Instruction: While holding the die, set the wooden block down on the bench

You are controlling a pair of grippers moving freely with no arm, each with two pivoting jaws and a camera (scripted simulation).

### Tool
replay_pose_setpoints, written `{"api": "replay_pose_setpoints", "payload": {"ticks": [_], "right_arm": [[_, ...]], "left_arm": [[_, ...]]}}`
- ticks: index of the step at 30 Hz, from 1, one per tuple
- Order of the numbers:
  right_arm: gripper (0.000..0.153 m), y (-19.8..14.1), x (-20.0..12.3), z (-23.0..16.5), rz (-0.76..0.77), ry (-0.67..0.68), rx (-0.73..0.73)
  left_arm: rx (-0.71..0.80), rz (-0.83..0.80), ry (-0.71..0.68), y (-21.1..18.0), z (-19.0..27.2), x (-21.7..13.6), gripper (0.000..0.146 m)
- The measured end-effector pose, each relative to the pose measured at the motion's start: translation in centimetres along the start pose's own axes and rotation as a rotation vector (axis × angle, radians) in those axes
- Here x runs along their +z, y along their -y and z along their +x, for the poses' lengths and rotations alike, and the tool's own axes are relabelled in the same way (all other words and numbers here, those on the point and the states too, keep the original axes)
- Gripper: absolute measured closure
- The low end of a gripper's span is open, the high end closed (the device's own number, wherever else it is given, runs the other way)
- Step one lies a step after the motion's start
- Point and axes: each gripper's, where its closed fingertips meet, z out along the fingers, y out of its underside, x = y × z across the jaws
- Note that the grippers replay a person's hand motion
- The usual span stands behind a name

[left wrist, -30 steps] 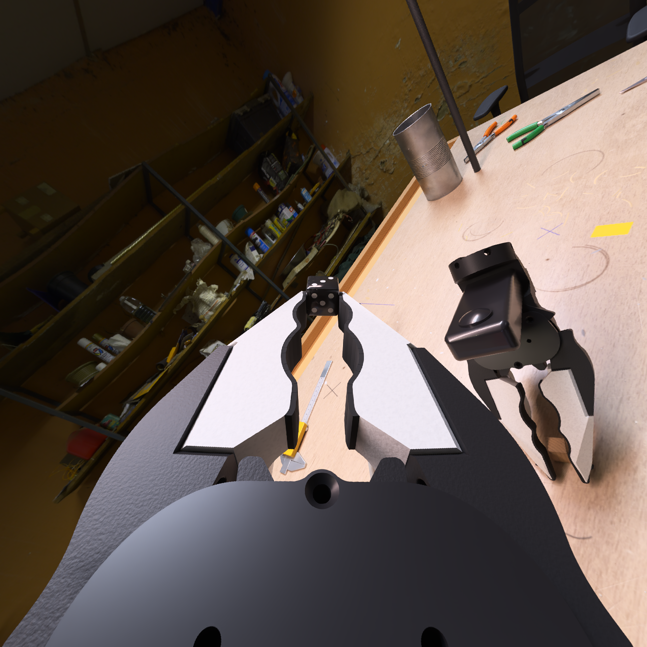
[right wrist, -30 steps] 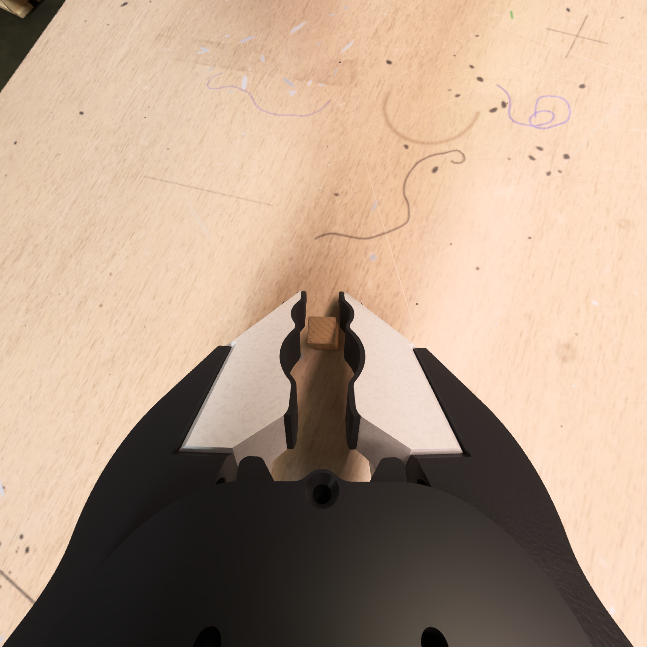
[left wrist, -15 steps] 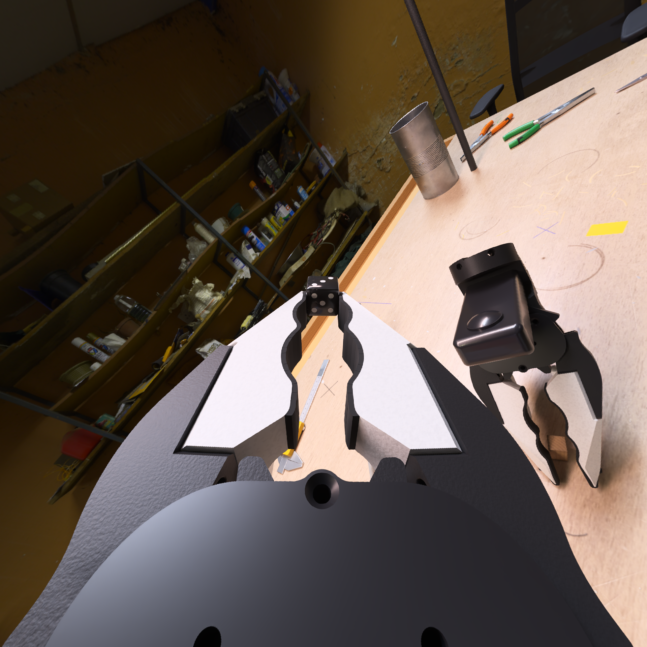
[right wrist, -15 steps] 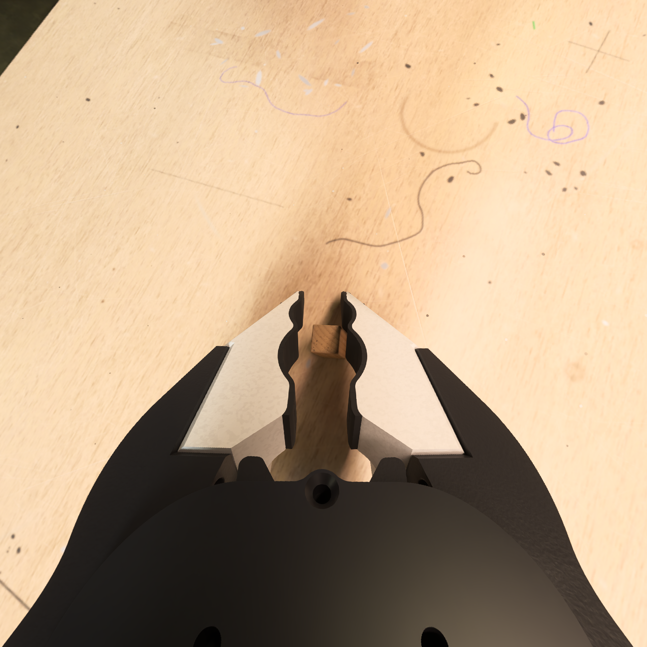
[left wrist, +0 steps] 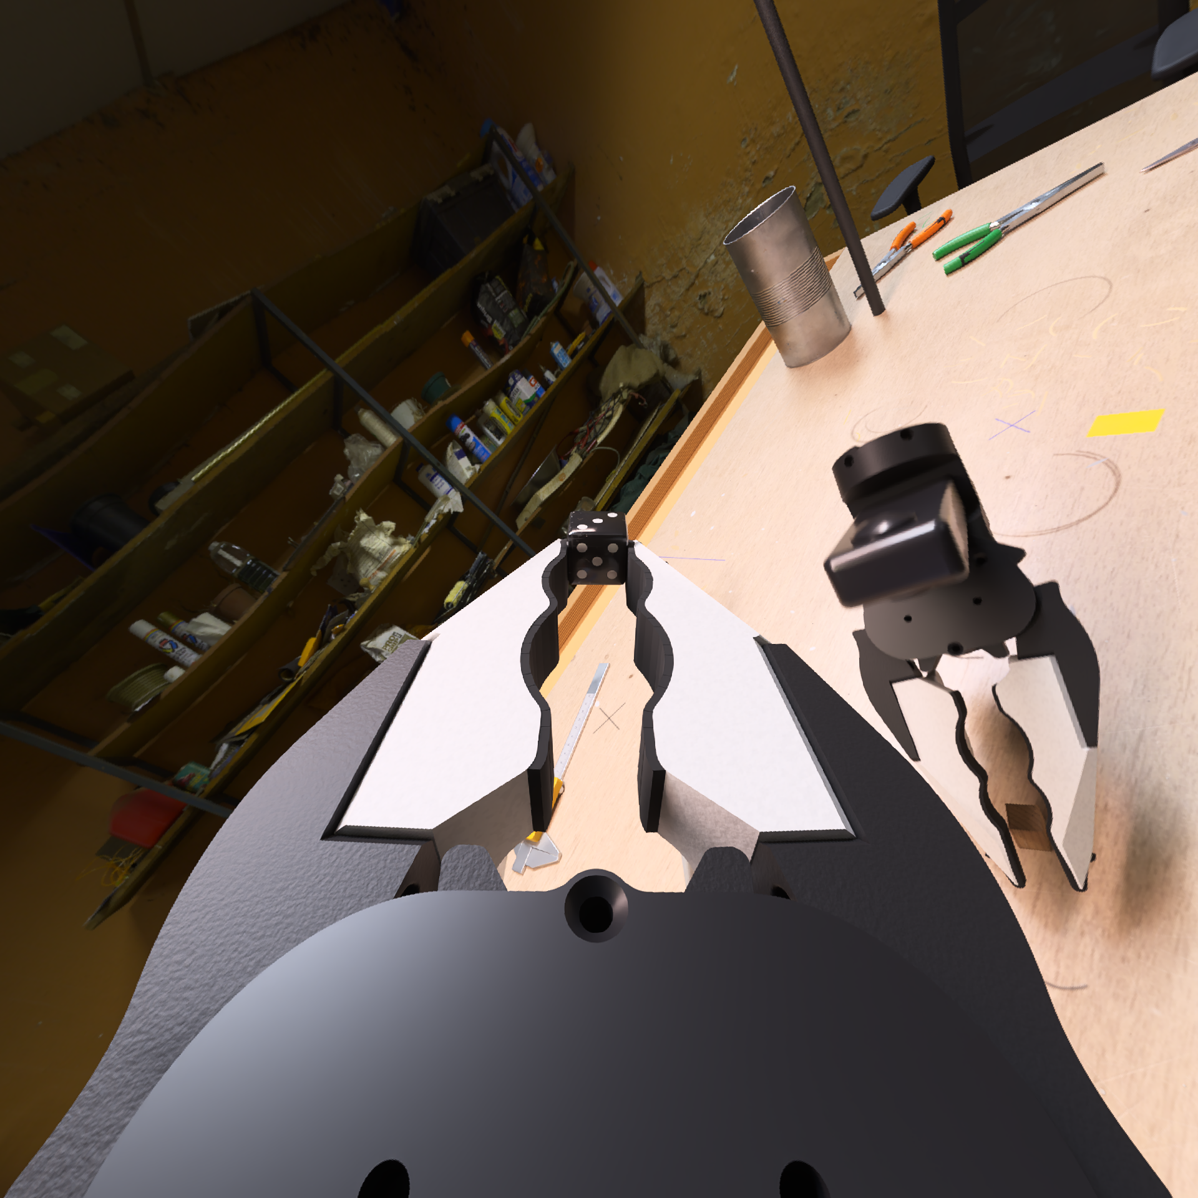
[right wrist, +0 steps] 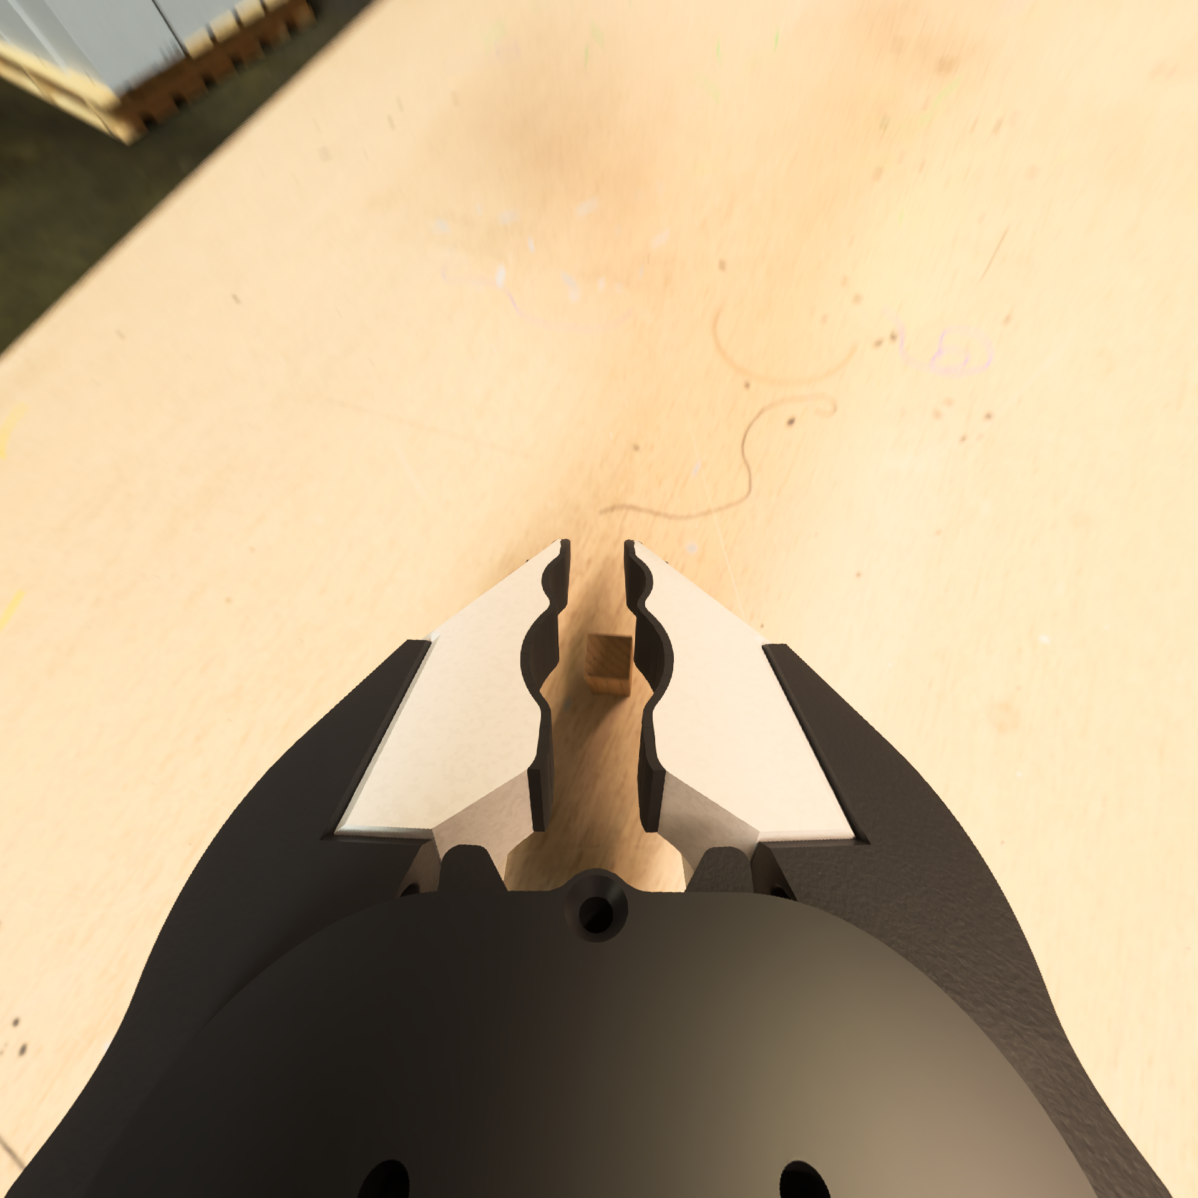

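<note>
My left gripper [left wrist: 596, 546] is shut on a black die with white pips [left wrist: 596, 565], held at the fingertips above the bench's left edge. The small wooden block [right wrist: 608, 662] sits on the pale plywood bench [right wrist: 292, 486], between my right gripper's fingers [right wrist: 687, 655] and close to the right one, with a gap on its left. My right gripper [right wrist: 596, 546] is open, and its tips reach past the block. In the left wrist view the right gripper [left wrist: 1047, 878] points down at the bench, with the block [left wrist: 1029, 833] between its tips.
A metal can [left wrist: 787, 279], a dark upright rod [left wrist: 823, 162], orange pliers [left wrist: 907, 240] and green pliers [left wrist: 966, 243] stand far back. A yellow patch [left wrist: 1125, 422] and a steel ruler [left wrist: 580, 719] lie on the bench. Cluttered shelves [left wrist: 389, 454] lie beyond the left edge.
My right gripper has opened a little and let go of the block, which now rests on the bench lower between the fingers. The right view has tilted up. My left gripper still holds the die.
</note>
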Motion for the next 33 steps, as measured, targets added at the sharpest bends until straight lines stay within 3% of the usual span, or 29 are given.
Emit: {"api": "replay_pose_setpoints", "payload": {"ticks": [10,16,22,33], "right_arm": [[0.137,9.1,-6.9,-2.4,0.568,0.077,-0.033],[0.138,12.5,-11.1,-4.1,0.825,0.127,-0.047],[0.138,13.6,-12.9,-5.1,0.889,0.130,-0.075],[0.139,14.0,-13.4,-4.9,0.815,-0.029,-0.126]], "left_arm": [[0.004,-0.016,0.011,-0.3,-0.2,0.1,0.130],[0.001,-0.016,0.015,-0.4,-0.3,0.1,0.130],[0.006,-0.018,0.017,-0.4,-0.3,0.1,0.130],[0.056,0.046,0.045,0.6,-0.2,-0.1,0.130]]}}
